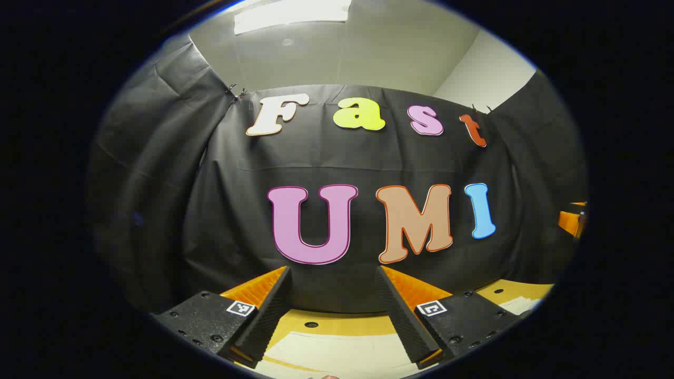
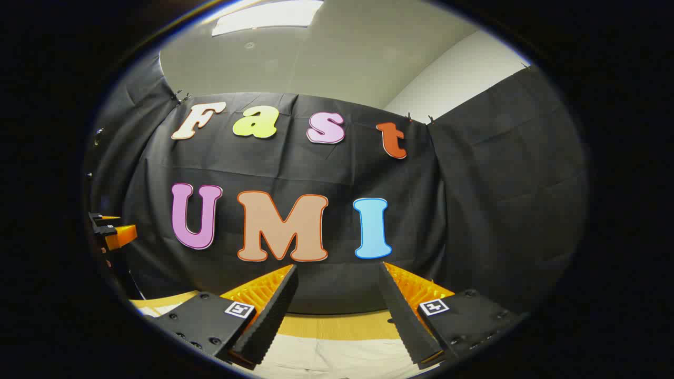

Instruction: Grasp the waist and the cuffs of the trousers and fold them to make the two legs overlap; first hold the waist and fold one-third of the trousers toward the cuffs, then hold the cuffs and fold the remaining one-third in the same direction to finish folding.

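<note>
The pale cream cloth trousers (image 2: 342,358) lie flat on the yellow wooden bench (image 2: 337,323) at the bottom centre of both views — no fold looks begun. The left gripper (image 1: 333,310) and right gripper (image 2: 337,310) hang above them, jaws spread wide, holding nothing — every fold seems left to do.
</note>
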A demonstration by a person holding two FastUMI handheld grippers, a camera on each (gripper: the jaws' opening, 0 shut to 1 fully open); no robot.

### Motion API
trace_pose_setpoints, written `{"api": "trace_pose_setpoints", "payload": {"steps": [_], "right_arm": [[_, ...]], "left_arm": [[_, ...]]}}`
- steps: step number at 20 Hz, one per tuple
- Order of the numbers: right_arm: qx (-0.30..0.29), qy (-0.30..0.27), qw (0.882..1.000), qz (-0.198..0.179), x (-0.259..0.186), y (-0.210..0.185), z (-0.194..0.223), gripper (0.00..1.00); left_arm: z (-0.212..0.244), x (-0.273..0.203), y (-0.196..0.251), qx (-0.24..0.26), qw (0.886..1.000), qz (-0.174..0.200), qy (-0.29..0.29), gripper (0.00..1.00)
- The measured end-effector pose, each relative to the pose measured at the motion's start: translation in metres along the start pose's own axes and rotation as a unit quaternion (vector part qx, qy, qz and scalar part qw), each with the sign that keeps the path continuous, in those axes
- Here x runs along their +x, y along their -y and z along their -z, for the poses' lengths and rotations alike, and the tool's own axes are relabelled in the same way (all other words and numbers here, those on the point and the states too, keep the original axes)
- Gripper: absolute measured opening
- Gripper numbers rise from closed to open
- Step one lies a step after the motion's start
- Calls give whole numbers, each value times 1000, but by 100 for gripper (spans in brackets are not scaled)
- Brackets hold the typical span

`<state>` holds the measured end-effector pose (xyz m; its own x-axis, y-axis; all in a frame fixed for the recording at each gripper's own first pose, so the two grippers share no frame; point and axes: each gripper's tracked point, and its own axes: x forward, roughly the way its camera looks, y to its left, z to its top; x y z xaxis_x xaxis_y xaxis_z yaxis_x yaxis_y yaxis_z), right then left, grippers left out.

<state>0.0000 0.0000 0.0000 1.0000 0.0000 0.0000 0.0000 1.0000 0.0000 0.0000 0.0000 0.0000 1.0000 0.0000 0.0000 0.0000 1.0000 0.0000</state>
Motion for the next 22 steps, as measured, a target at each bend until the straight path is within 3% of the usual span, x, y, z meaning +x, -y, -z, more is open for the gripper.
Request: {"api": "trace_pose_setpoints", "payload": {"steps": [8,11,22], "right_arm": [[16,-19,1000,-1,17,-4,17,98],[-3,-26,1000,-8,17,-7,23,98],[-7,-53,998,-24,26,-23,42,98]], "left_arm": [[8,-17,-33,4,999,-42,-7,94],[10,-19,-44,9,999,-52,-7,94],[18,-26,-82,70,994,-79,-8,94]]}}
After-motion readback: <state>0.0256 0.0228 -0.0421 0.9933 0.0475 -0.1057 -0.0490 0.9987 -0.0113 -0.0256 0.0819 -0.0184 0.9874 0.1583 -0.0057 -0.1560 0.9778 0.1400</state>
